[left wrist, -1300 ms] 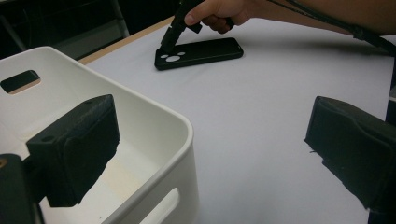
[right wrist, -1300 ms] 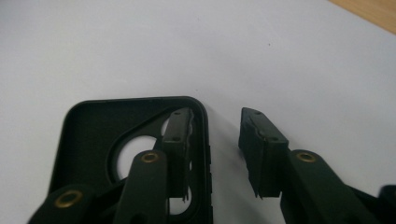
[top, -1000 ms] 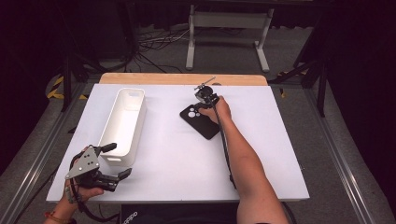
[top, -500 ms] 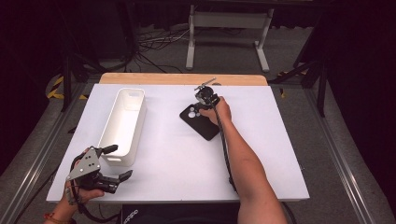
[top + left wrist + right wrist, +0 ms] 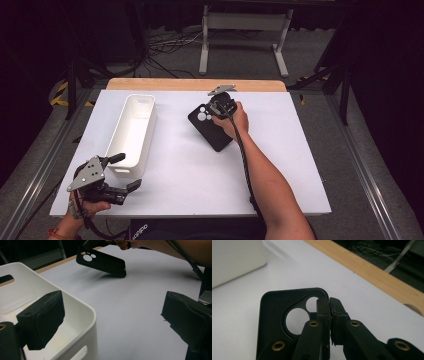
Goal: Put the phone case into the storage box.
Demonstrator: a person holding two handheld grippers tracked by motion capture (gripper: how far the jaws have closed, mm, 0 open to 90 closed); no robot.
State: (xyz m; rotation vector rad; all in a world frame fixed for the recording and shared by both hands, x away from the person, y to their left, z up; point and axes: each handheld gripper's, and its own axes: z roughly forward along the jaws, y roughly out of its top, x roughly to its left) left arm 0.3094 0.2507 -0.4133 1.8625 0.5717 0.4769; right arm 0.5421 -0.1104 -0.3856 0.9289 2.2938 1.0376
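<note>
Since the earlier frames your right tongs (image 5: 216, 106) have lifted the camera end of the phone case (image 5: 214, 131) off the desk (image 5: 280, 165); before, the case lay flat. Your left hand has not shifted.

Right tongs: clenched on the phone case. In the right gripper view the two jaws pinch the case's edge wall at the corner beside the camera cut-outs, one jaw inside the shell, the other outside.

Phone case: black, tilted. In the left gripper view its camera end is raised under your right hand (image 5: 234, 120), and the opposite end touches the desk. It sits on the far middle part of the desk, to the right of the white bin (image 5: 131, 135) and well apart from it.

Left tongs (image 5: 124, 172): released, jaws spread wide, nothing between them. They are held at the near left corner of the desk, just beside the near end of the bin. In the left gripper view one jaw stands in front of the bin's inside and the other over bare desk.

Bin: long, white, open on top, lying lengthwise from near to far.
</note>
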